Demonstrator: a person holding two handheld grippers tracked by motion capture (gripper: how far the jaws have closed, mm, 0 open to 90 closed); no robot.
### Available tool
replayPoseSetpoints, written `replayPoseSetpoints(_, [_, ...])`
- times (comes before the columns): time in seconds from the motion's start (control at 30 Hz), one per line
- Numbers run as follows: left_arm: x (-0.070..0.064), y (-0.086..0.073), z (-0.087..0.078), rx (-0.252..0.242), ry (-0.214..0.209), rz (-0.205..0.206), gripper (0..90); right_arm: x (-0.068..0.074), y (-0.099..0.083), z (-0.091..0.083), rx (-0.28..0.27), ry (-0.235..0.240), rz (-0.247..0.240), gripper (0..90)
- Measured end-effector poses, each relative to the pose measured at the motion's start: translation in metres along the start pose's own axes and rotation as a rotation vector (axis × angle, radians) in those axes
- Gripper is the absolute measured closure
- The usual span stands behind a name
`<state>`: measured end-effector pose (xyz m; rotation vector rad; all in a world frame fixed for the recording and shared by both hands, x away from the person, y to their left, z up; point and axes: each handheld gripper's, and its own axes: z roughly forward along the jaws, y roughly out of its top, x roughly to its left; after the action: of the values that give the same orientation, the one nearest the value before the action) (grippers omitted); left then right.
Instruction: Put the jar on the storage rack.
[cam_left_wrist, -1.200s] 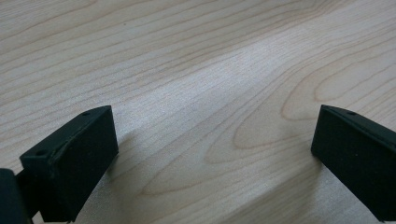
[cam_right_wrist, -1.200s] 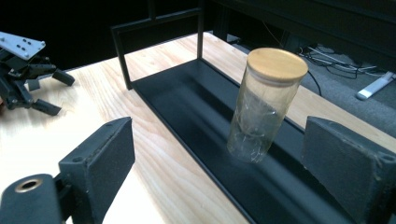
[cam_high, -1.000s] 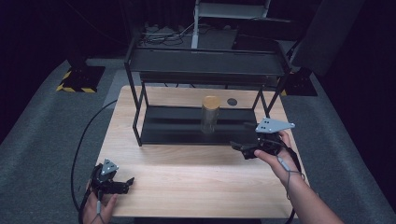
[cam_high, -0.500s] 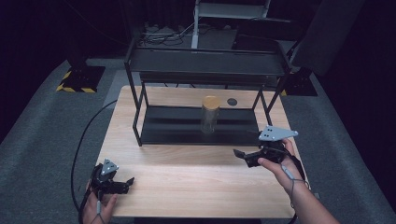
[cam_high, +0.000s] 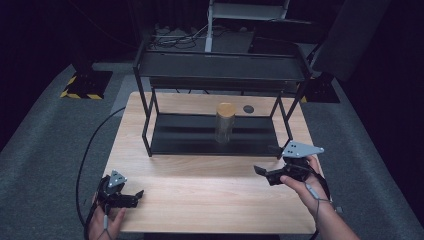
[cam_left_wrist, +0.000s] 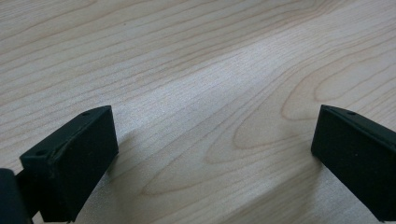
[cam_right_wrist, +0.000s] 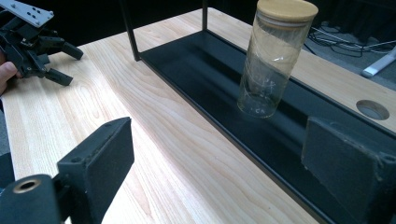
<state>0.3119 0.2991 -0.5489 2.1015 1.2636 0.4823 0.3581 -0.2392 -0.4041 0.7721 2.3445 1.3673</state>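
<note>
Now the glass jar (cam_right_wrist: 275, 60) stands upright on the black shelf (cam_right_wrist: 205, 74), ahead of the right gripper (cam_right_wrist: 219, 158), untouched; both grippers' jaws are wide apart; the left gripper (cam_left_wrist: 210, 154) is over bare table (cam_left_wrist: 196, 70).

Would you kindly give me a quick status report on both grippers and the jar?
Left gripper open, empty, low over table. Right gripper open, empty, short of rack. Jar upright on bottom shelf, lid on. Path clear.

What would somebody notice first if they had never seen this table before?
Probably the tall glass jar with its wooden lid, standing upright on the bottom level of the black shelf rack at the back of the wooden table. Next, the right gripper near the table's right edge, fingers spread open and empty, aimed towards that jar.
</note>
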Motion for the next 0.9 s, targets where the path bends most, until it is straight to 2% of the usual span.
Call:
replayPoseSetpoints(0.43, [0.0, 0.0, 0.0, 0.0, 0.0, 0.0, 0.4, 0.002, -0.016, -0.002, 0.003, -0.01, 0.013, 9.2])
replayPoseSetpoints(0.9, [0.0, 0.0, 0.0, 0.0, 0.0, 0.0, 0.4, 0.0, -0.037, -0.001, 0.037, -0.038, 0.026, 9.1])
